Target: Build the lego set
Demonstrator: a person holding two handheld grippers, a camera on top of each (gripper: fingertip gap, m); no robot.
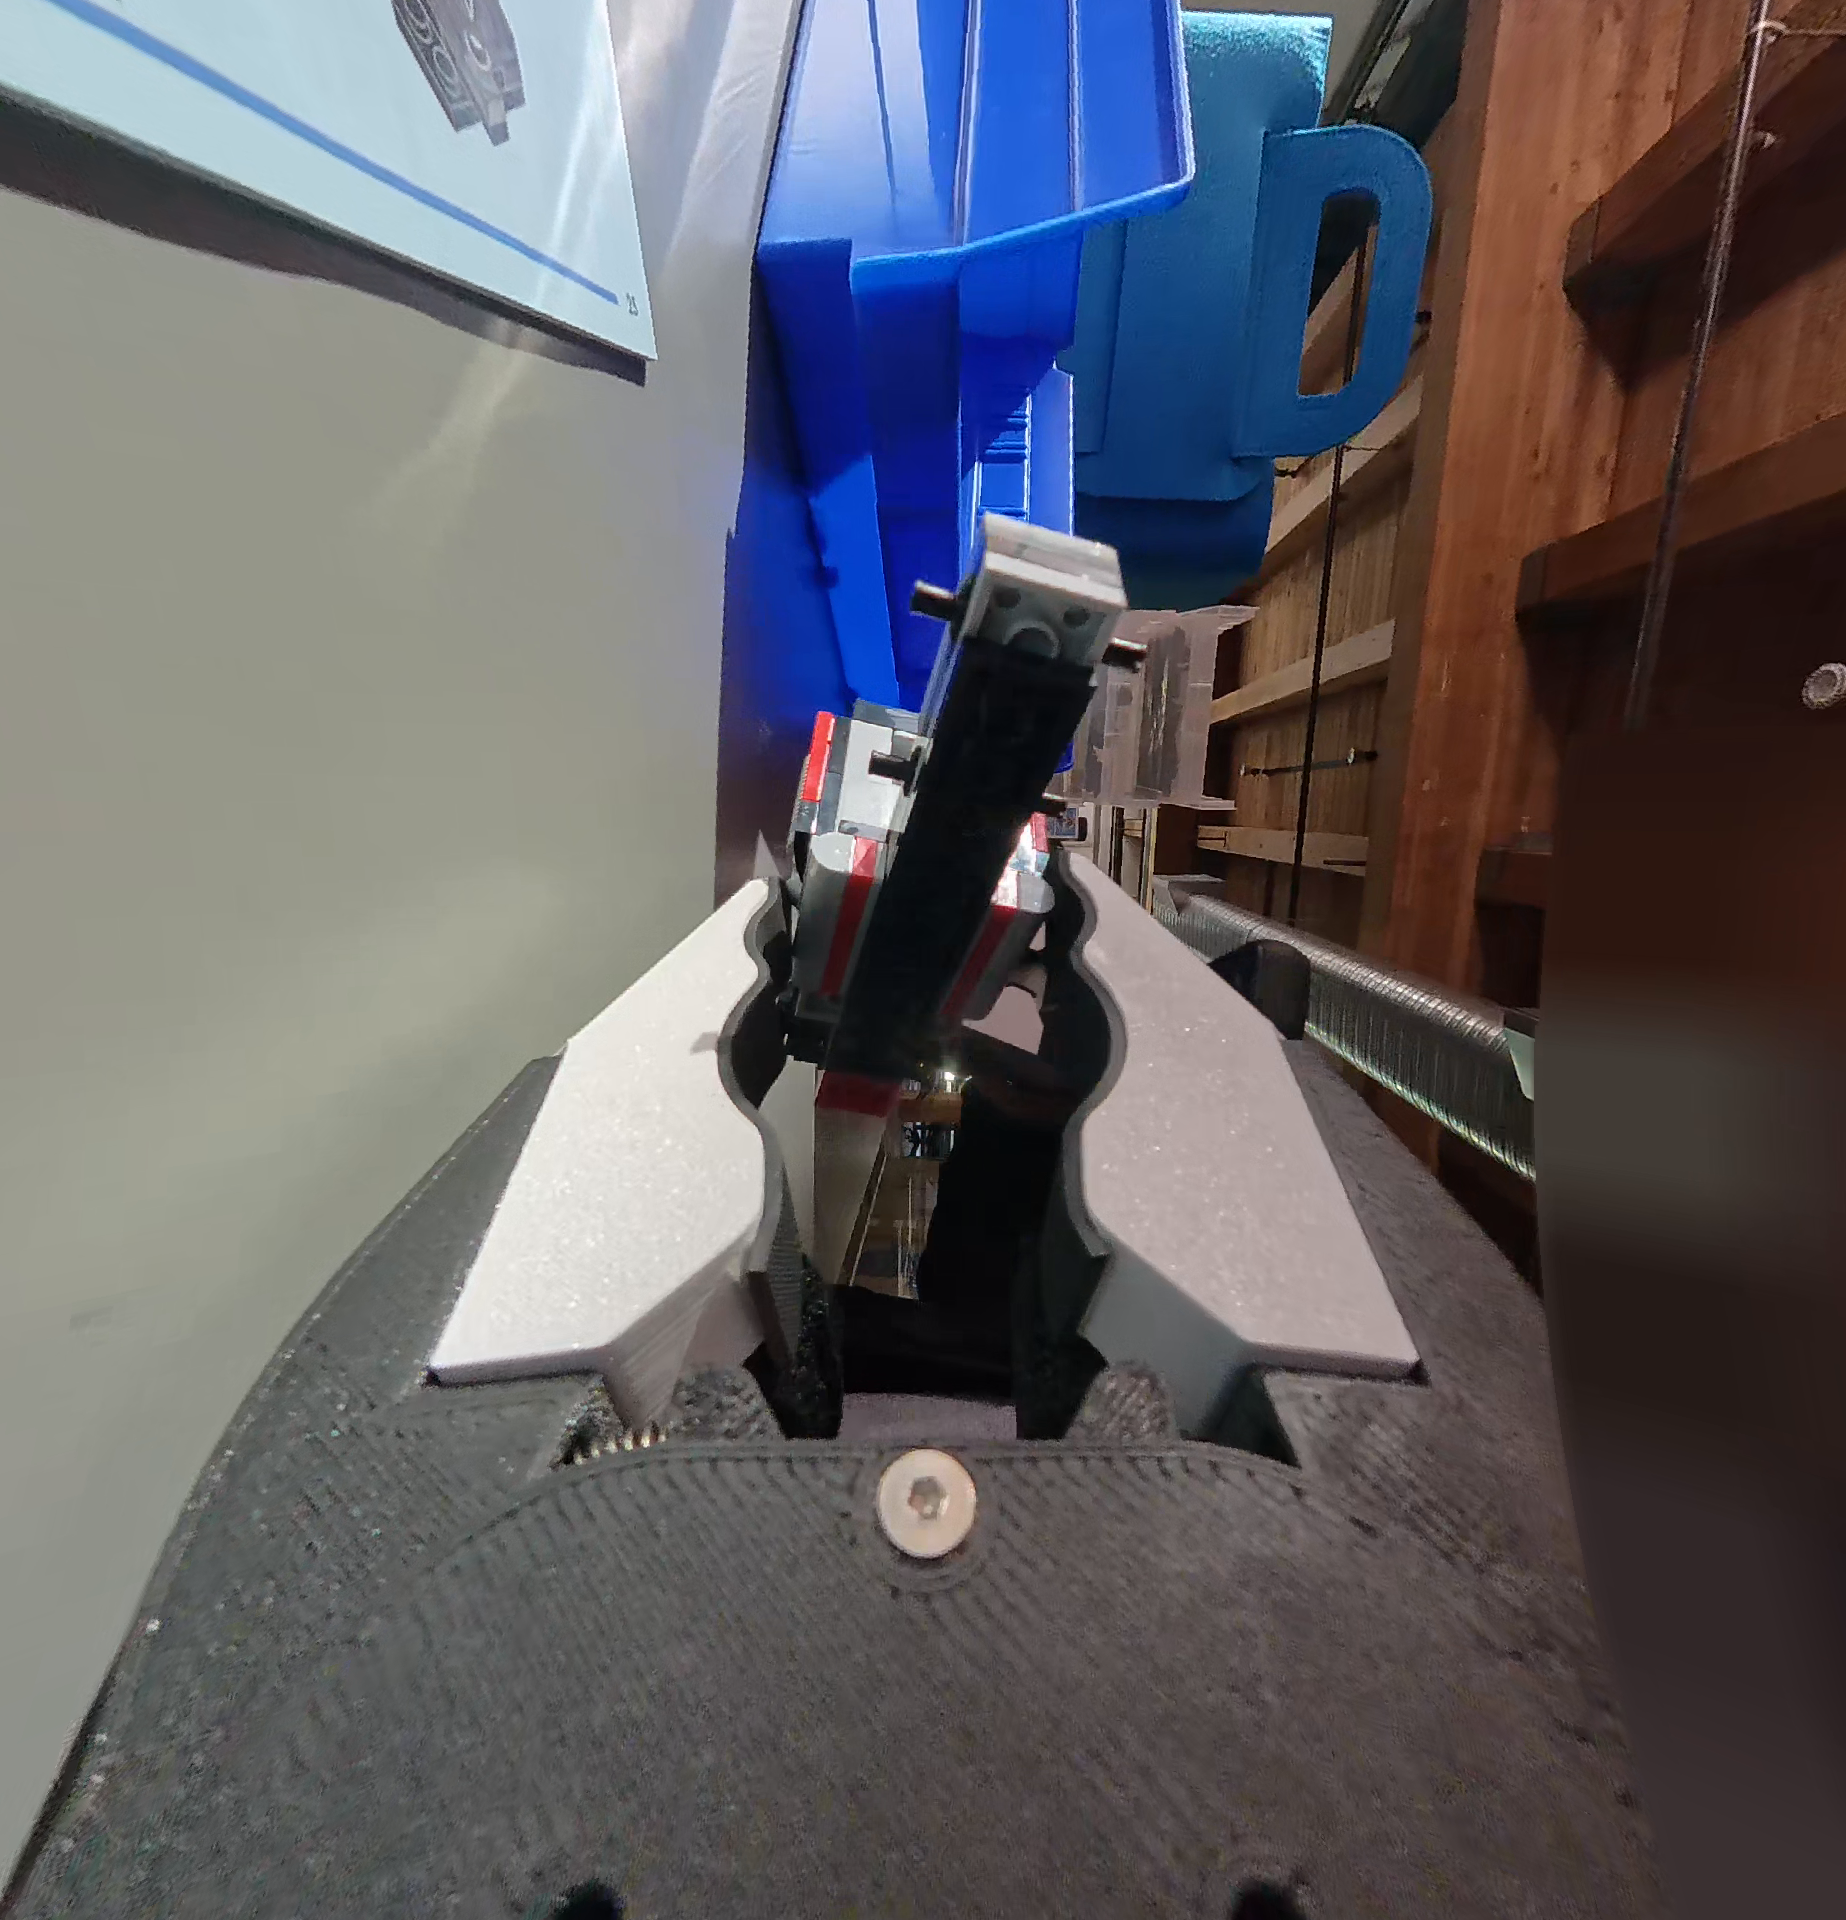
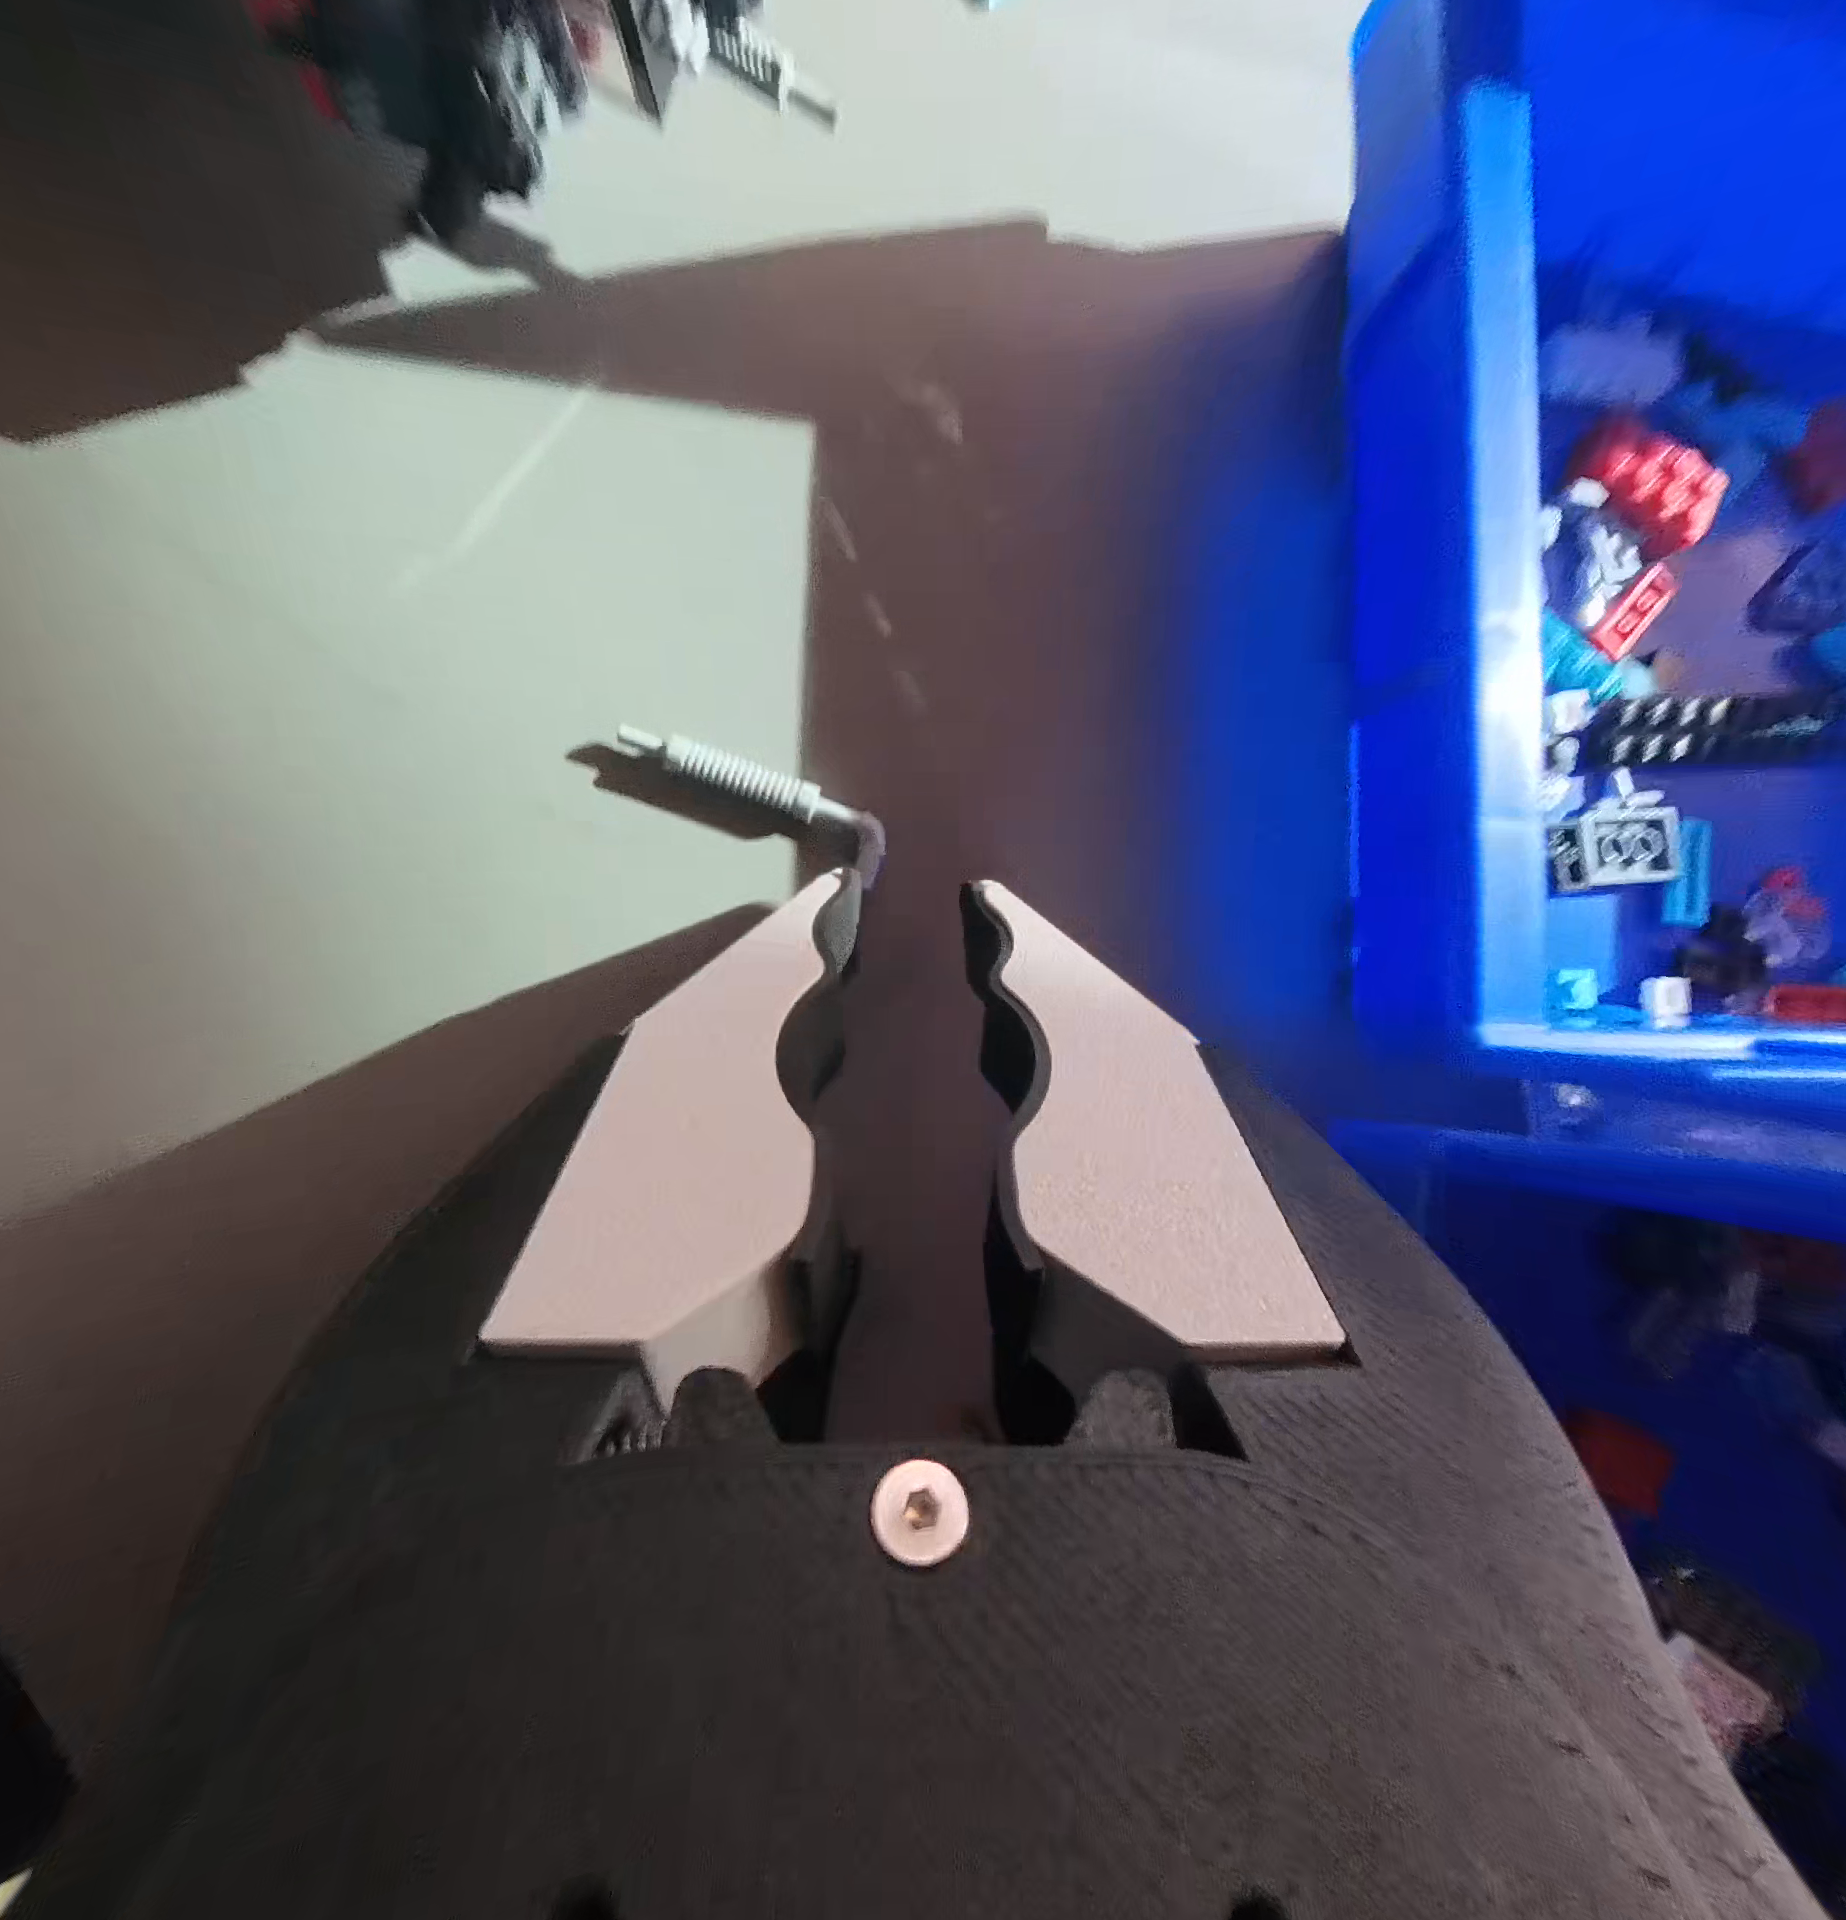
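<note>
Left tool clenched on the model; right tool released.

Your left tool [image 1: 914, 894] grips a black, grey and red lego model [image 1: 986, 790], angled upward before ribbed blue bins [image 1: 960, 312]; only this view shows the instruction booklet [image 1: 379, 135]. Your right tool [image 2: 908, 894] stands parted, empty, beside a grey ridged spring piece [image 2: 737, 779] on the pale bench [image 2: 327, 644]; only this view shows the blurred loose bricks [image 2: 1646, 520].

A partly built lego model [image 1: 960, 831] of black, grey and red bricks stands tilted between the left jaws, while a small grey ribbed lego piece [image 2: 737, 779] lies on the pale surface [image 2: 275, 675].
</note>
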